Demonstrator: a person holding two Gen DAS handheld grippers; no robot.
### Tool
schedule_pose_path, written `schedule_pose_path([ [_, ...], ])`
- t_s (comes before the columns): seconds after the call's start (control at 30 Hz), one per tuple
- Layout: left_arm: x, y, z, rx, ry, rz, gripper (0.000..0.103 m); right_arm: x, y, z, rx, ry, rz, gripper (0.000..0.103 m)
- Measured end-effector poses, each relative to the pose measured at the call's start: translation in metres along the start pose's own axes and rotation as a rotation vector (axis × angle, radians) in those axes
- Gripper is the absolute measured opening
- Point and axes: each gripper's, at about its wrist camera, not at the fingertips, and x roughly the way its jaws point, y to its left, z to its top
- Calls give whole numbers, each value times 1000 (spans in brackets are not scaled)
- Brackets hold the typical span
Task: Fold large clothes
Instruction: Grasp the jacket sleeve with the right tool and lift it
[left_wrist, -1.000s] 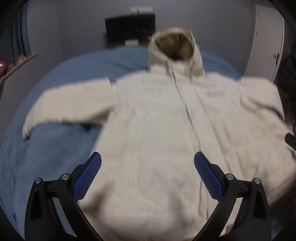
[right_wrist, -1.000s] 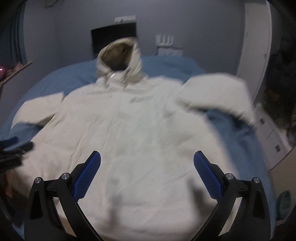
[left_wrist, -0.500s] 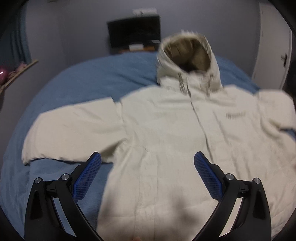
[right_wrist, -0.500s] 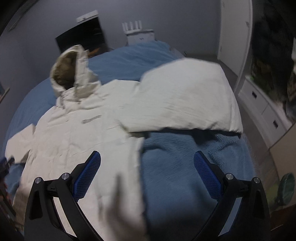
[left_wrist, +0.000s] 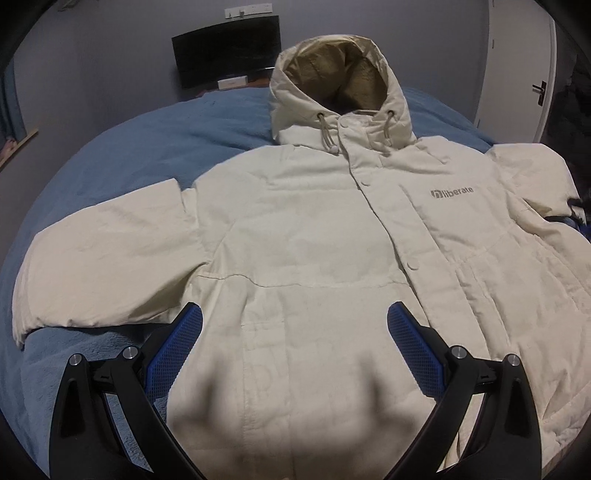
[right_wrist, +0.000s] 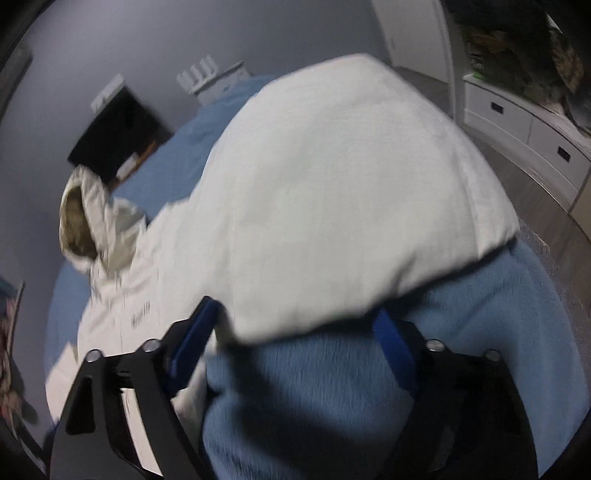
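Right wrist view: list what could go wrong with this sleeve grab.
1. The right gripper has just been closing around the sleeve's lower edge, and the blue blanket bulges between its jaws; it may pinch blanket along with sleeve.
2. The picture is blurred, so the bite may be shallow and slip.
3. The left gripper hovers open above the jacket, pinning nothing; pulling the sleeve could drag the body askew.

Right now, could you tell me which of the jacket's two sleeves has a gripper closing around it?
The sleeve on the logo side: the right gripper straddles its lower edge, jaws just closing. The other sleeve lies flat, untouched.
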Motion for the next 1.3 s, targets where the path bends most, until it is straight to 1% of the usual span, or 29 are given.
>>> schedule_pose_path([
  [0.03,1,-1,0,3,7,-4,97,-1,-2,7,19,-26,-9,74],
  [0.07,2,-2,0,6,9,-7,97,-1,-3,13,36,-51,-14,67],
  [0.1,2,-2,-1,9,9,-11,97,-1,-5,20,53,-75,-21,53],
  [0.13,2,-2,-1,10,6,-13,97,-3,-5,27,70,-98,-35,45],
  [0.17,2,-2,-1,10,3,-15,97,-5,-3,32,76,-115,-44,32],
  [0.2,2,-2,0,11,2,-17,97,-11,3,39,73,-145,-55,25],
  [0.27,0,-2,0,13,-4,-23,97,-25,20,47,29,-204,-64,20],
  [0.33,0,-3,1,18,-9,-24,97,-47,50,52,-73,-281,-67,18],
  [0.37,0,-4,1,21,-9,-23,97,-54,63,53,-114,-303,-64,17],
  [0.4,0,-4,1,25,-11,-23,97,-63,84,52,-171,-328,-57,17],
  [0.47,0,-6,0,35,-17,-21,97,-74,120,47,-266,-347,-31,17],
  [0.53,0,-8,-1,46,-24,-14,97,-80,160,34,-356,-325,4,17],
  [0.67,-1,-9,-4,56,-37,-7,97,-73,223,-6,-455,-186,136,17],
  [0.73,0,-10,-5,61,-40,-6,97,-59,240,-28,-473,-132,173,17],
  [0.83,5,-12,-8,72,-26,-1,97,-26,255,-69,-482,-40,207,17],
  [0.9,11,-11,-10,70,-4,9,97,1,256,-94,-491,9,198,17],
  [0.97,16,-9,-13,63,13,16,97,32,253,-118,-526,54,168,18],
  [1.07,21,-8,-14,55,34,16,97,66,246,-131,-532,159,129,18],
  [1.1,21,-9,-13,58,37,21,97,70,237,-130,-499,200,138,18],
  [1.13,20,-11,-11,63,38,30,97,67,230,-129,-471,213,153,18],
  [1.17,19,-13,-9,66,36,35,97,65,228,-125,-450,219,167,25],
  [1.2,17,-16,-5,76,34,41,97,54,223,-121,-440,214,187,40],
  [1.23,15,-20,-1,85,30,47,97,47,220,-120,-441,203,192,50],
  [1.27,12,-25,4,94,22,46,97,33,216,-118,-451,171,192,61],
  [1.3,8,-31,12,103,10,32,97,25,216,-118,-461,152,204,63],
])
